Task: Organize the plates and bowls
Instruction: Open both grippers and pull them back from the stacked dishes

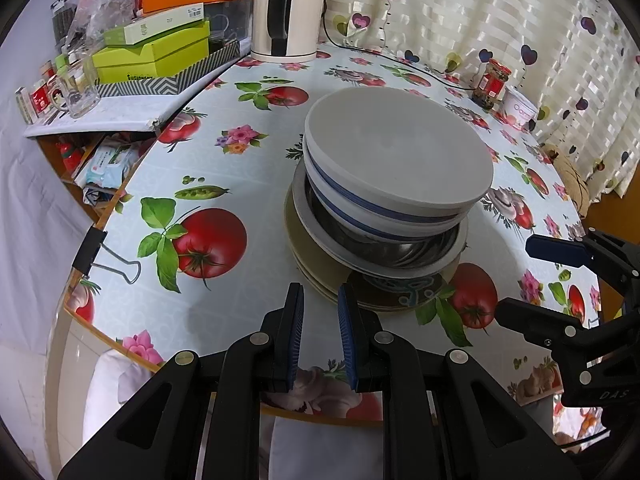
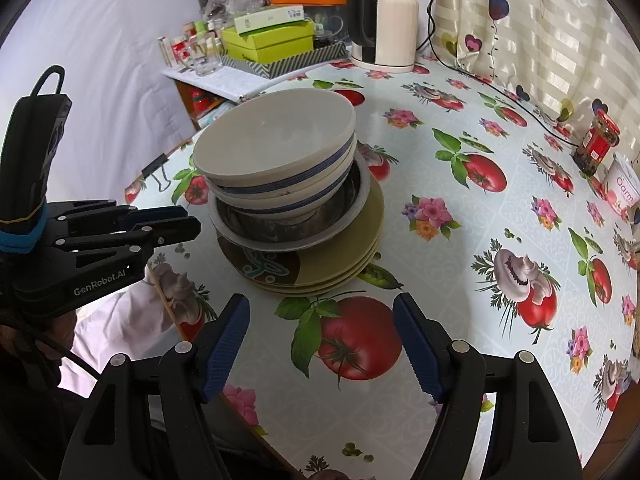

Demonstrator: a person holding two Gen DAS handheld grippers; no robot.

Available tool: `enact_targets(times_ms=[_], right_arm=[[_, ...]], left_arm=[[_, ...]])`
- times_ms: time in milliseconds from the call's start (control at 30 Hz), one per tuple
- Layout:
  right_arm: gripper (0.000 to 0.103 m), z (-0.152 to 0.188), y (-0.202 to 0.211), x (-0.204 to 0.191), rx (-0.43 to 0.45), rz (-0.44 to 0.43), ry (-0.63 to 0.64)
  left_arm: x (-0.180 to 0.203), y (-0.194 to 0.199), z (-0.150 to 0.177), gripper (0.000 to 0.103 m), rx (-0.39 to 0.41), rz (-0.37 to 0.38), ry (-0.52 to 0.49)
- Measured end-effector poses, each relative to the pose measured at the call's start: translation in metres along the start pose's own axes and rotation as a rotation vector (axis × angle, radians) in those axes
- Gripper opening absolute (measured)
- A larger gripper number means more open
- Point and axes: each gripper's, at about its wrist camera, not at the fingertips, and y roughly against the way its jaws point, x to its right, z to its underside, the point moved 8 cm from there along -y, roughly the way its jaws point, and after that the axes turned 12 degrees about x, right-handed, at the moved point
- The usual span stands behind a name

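Note:
One stack of dishes stands on the table. White bowls with blue stripes (image 1: 396, 160) (image 2: 276, 152) sit in a steel bowl (image 1: 384, 248) (image 2: 292, 224), which rests on olive plates (image 1: 316, 268) (image 2: 344, 256). My left gripper (image 1: 320, 300) hovers just in front of the plates' near edge, its jaws a narrow gap apart and empty; it also shows in the right wrist view (image 2: 188, 220). My right gripper (image 2: 320, 316) is wide open and empty, in front of the stack; it shows at the right of the left wrist view (image 1: 516, 280).
An electric kettle (image 1: 286, 12) (image 2: 384, 24) stands at the back with its cord along the curtain. Green boxes (image 1: 156, 52) and glasses crowd a side shelf. A jar (image 1: 492, 84) (image 2: 596, 144) and a cup (image 2: 622, 188) stand near the curtain. A binder clip (image 1: 96, 252) grips the table edge.

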Motion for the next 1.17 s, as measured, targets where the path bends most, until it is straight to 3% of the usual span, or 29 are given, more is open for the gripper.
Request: enact_targets(times_ms=[1167], right_arm=[[0.076, 0.0007, -0.0002, -0.0032, 0.001, 0.000, 0.000]], left_arm=[[0.0067, 0.0053, 0.0005, 0.018, 0.005, 0.001, 0.001]])
